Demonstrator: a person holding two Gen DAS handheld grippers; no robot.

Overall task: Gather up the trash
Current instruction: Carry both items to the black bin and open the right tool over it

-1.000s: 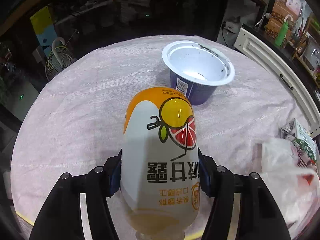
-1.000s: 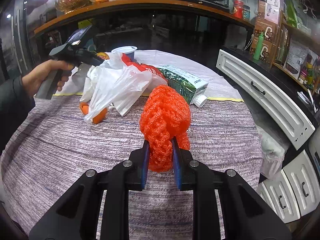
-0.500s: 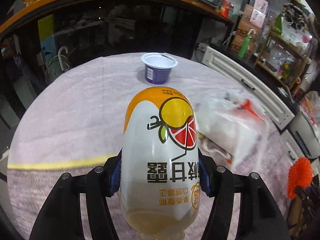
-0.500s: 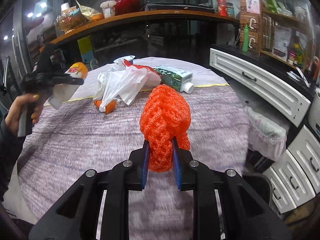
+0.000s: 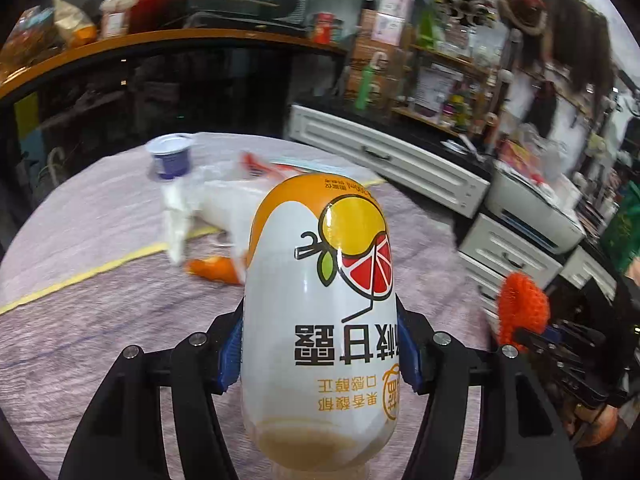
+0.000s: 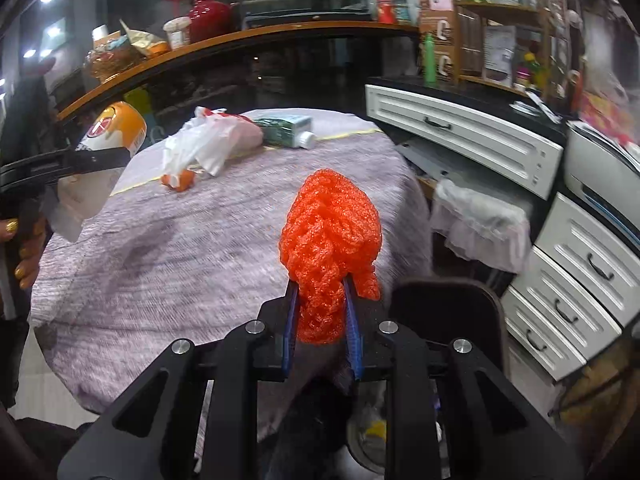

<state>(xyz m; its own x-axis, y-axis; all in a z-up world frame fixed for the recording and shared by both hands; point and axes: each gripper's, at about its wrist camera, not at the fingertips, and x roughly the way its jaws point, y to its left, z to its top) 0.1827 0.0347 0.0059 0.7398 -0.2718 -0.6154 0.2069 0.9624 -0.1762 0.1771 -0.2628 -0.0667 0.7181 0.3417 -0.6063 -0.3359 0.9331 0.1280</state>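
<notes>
- The left gripper [image 5: 320, 354] clamped a white-and-orange plastic drink bottle [image 5: 320, 312] above the round, grey-clothed table [image 6: 224, 232].
- The right gripper [image 6: 319, 318], fingers narrow, pinched an orange foam-net wad [image 6: 330, 236] past the table's near edge.
- A bin was not clearly visible; both grips likely needed holding firm until over it.
- A white plastic bag [image 6: 204, 146] remained on the table.

place: shop | cues: stocked shelves [image 5: 440, 60], counter [image 6: 240, 40], drawer units [image 6: 460, 132]
</notes>
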